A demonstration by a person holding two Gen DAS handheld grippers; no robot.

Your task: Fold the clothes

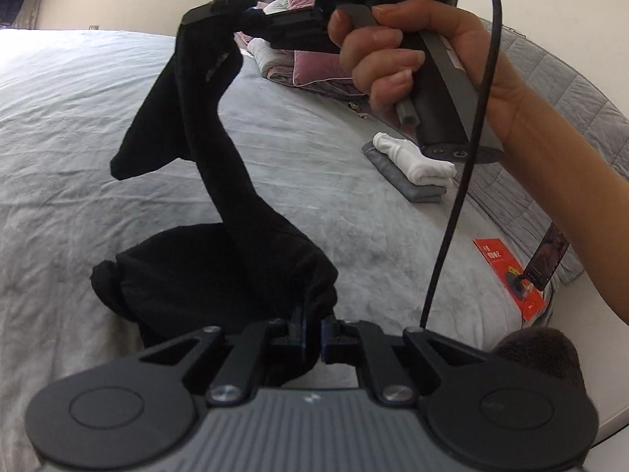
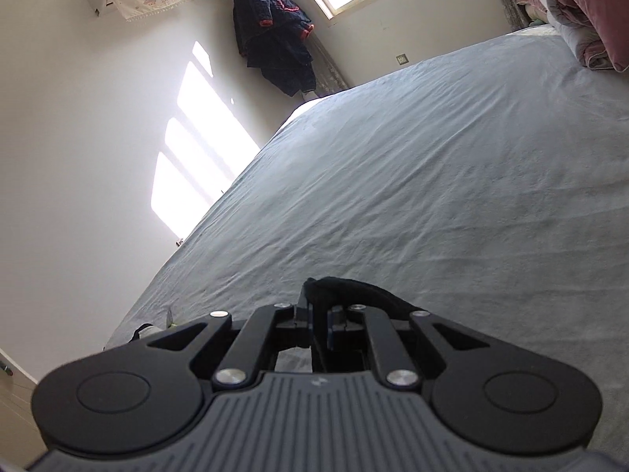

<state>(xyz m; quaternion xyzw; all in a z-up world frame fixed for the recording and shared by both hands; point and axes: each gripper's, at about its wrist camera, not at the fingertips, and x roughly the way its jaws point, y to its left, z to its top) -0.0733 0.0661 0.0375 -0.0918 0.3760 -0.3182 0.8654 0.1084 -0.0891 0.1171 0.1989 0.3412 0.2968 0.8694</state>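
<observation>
You've got the black sock pair (image 1: 220, 181) strung up between both grippers, well above the grey bed sheet (image 1: 59, 126). Its long axis runs steeply, from low and near the left wrist cam up and away to the top of that view. The upper end hangs from your right gripper (image 1: 251, 15); one sock end dangles loose to the left side, pointing down toward the sheet. The lower end is bunched into a thick wad w/ a small knot-like lump on its left, sitting right at your left gripper (image 1: 313, 330).

Left gripper: jaws nearly together, only a thin gap, pinching the edge of the wad. Right gripper: in the right wrist cam (image 2: 319, 322) the jaws sit close, w/ black fabric clamped between and folding over the right finger. Your right hand (image 1: 412, 63) wraps the handle, fingers curled on the trigger.

Off to the right on the bed: a folded white item (image 1: 416, 161) stacked on a folded grey one (image 1: 397, 181), well apart from the socks. A red card (image 1: 507, 271) lies near the bed edge. Pink and grey bedding (image 1: 310, 67) sits piled at the far end.
</observation>
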